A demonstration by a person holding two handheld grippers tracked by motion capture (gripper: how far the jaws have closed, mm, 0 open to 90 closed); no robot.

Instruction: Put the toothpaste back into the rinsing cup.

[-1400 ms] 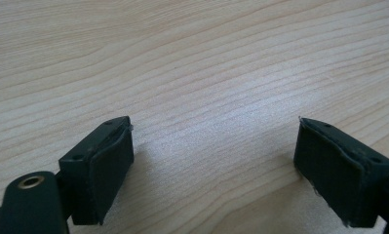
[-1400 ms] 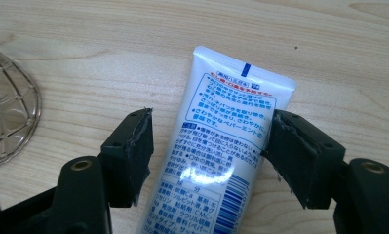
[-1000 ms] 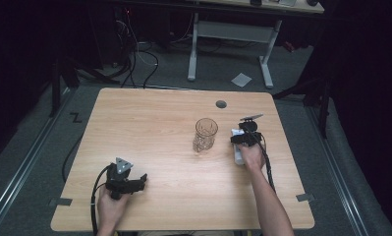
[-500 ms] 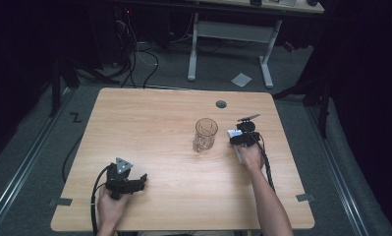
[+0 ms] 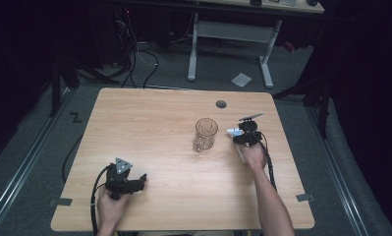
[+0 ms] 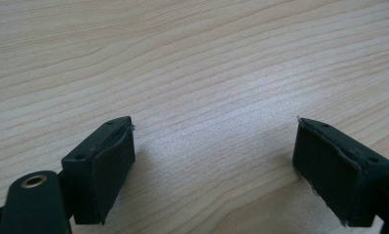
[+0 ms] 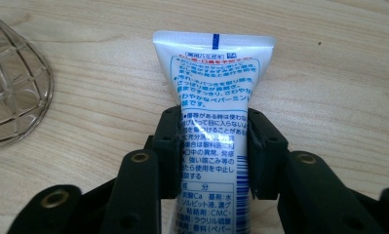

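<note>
Wooden table [image 5: 159, 128], then the glass tumbler [image 5: 205, 134] right of centre. Left gripper [image 6: 214, 170], near left, jaws wide apart over bare wood. Right gripper [image 7: 214, 151], having just closed, clamps the white tube [image 7: 212, 97] lying just right of the tumbler; the tube's cap end is hidden.

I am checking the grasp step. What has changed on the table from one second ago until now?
The right gripper has just been closing its jaws and is now shut on the white tube, beside the glass. It kept its place. The glass and the left gripper, open on the bare table, stayed as they were.
</note>
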